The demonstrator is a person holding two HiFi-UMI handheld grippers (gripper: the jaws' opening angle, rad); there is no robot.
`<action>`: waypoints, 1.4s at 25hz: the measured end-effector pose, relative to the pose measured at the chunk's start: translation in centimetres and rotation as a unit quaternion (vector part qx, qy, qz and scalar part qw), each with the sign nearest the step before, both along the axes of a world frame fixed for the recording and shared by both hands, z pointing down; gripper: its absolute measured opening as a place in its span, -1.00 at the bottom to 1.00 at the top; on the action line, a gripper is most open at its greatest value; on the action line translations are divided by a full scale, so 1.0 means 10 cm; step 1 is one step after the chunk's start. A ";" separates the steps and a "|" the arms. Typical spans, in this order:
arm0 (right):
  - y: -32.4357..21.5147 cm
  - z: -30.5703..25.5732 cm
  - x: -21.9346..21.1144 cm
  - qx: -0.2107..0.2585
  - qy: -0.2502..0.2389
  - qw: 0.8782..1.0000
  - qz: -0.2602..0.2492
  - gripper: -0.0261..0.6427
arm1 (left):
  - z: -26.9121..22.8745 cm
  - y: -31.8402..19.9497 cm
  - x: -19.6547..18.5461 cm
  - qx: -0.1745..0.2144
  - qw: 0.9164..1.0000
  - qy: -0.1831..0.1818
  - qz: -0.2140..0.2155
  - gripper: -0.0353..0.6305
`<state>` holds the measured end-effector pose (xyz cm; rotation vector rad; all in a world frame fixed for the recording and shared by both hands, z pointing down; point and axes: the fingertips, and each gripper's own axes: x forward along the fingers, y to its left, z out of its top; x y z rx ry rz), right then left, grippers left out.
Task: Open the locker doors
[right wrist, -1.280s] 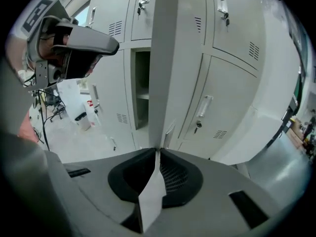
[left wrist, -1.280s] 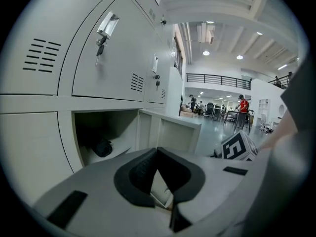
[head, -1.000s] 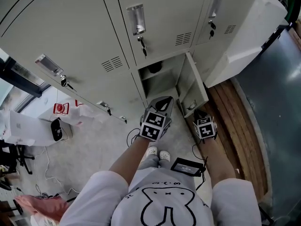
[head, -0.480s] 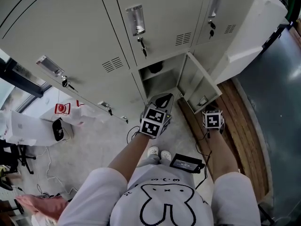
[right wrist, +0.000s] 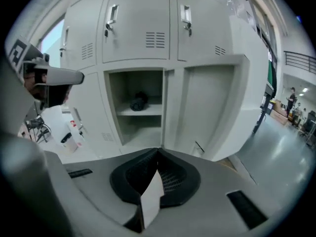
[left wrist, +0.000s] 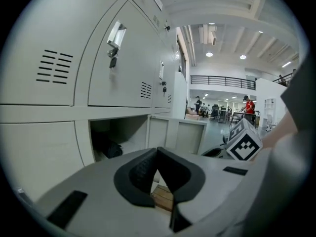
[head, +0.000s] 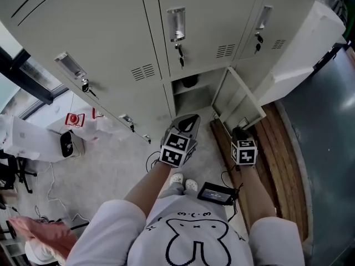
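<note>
The bank of grey lockers (head: pixel 111 32) faces me. One lower compartment (head: pixel 191 96) stands open, its door (head: pixel 236 98) swung out to the right. A dark thing (right wrist: pixel 139 101) lies on the shelf inside it. My left gripper (head: pixel 186 125) hangs just in front of the opening, shut and empty, its tips meeting (left wrist: pixel 157 149). My right gripper (head: pixel 239 133) sits below the door's free edge, apart from it, shut with nothing held (right wrist: pixel 158 152). The other doors, such as the upper middle one (head: pixel 205 15), are shut with keys in their locks.
A white cabinet (head: pixel 299 43) stands right of the lockers. Wooden planks (head: pixel 280 148) run along the floor at the right. A white box (head: pixel 66 143) and cables lie on the floor at the left. A black device (head: pixel 213 193) hangs at the person's waist.
The lower door has swung further out to the right. My right gripper was at the door's edge and has since come off it and drawn back. The left gripper has hardly moved.
</note>
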<state>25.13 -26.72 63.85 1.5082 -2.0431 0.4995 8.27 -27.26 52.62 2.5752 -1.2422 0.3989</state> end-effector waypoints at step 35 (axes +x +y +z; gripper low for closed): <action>0.66 -0.74 -4.19 0.071 -0.122 0.910 -0.389 -0.92 | 0.12 1.09 -3.00 0.008 0.954 0.002 -0.301 -0.89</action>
